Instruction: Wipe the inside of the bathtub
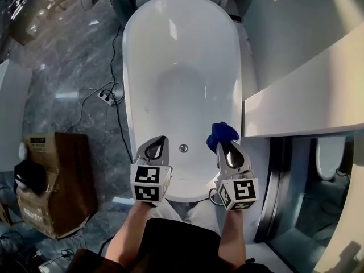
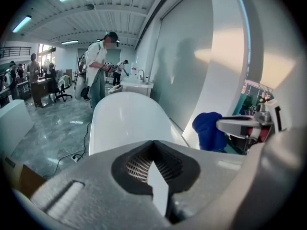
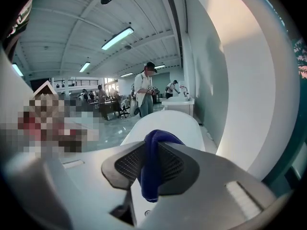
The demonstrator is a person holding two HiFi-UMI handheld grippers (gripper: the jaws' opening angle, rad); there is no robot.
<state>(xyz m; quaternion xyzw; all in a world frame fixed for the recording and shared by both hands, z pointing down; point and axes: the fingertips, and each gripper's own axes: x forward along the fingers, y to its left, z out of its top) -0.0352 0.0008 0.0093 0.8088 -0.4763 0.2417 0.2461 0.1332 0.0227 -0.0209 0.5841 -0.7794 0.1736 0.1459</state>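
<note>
Far left, a cardboard box (image 1: 60,175) stands on the grey marbled floor (image 1: 62,84), with a power strip (image 1: 106,96) near the tub. Your left gripper (image 1: 158,145), jaws together and empty, hovers over the near end of the white bathtub (image 1: 176,56). Your right gripper (image 1: 226,147) is clamped on a blue cloth (image 1: 223,131) above the tub's right rim, beside a white ledge (image 1: 301,95).

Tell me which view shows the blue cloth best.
The right gripper view: the blue cloth fills its centre, pinched in the right claw. The head view shows only a small bunch poking past that claw; the left gripper view shows that bunch side-on.
</note>
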